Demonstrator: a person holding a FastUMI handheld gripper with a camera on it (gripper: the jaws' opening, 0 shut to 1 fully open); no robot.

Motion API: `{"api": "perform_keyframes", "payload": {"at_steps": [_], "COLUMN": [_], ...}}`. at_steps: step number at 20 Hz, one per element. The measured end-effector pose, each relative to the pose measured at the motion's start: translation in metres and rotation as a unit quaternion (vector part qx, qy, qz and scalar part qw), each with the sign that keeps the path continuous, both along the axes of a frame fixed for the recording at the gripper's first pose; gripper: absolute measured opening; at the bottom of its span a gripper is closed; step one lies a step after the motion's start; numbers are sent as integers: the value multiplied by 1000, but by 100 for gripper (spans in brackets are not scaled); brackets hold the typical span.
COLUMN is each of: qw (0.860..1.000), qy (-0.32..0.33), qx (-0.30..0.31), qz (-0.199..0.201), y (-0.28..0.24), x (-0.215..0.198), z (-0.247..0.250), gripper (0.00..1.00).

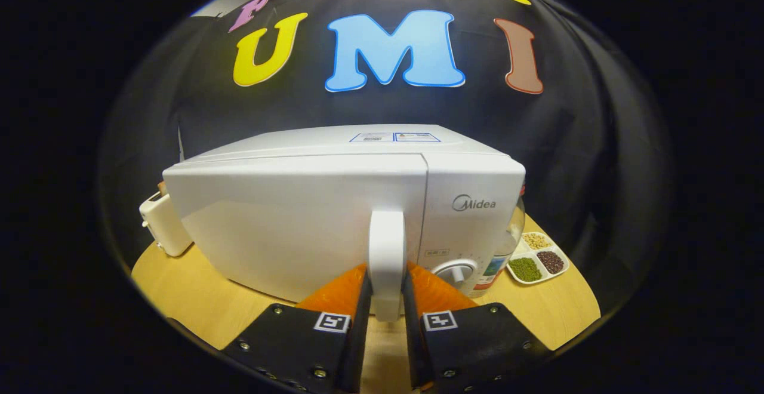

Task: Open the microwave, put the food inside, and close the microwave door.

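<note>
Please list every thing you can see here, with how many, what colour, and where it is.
microwave: one, white, on the table, door closed, just ahead of the fingers
door handle: one, white, upright, between the two fingers
dial: one, white, low on the microwave's front, beside the handle
toaster: one, cream, beside the microwave, on the side away from the dial
bottle: one, clear, partly hidden behind the microwave's dial side
divided dish: one, white, holding green, dark and pale beans, next to the bottle
table: one, light wood
gripper: one, fingers closed on the door handle
</note>
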State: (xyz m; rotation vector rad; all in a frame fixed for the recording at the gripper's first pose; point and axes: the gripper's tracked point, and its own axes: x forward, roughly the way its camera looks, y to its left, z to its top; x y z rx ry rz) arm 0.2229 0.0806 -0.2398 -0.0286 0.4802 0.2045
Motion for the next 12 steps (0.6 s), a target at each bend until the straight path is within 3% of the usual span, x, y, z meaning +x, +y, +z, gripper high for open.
{"api": "perform_keyframes", "payload": {"at_steps": [6, 12], "qw": [1000, 1000], "qy": [7, 14], "qx": [-1, -16], "qz": [2, 2], "y": [0, 1], "x": [-4, -26], "z": [4, 4], "gripper": [6, 6]}}
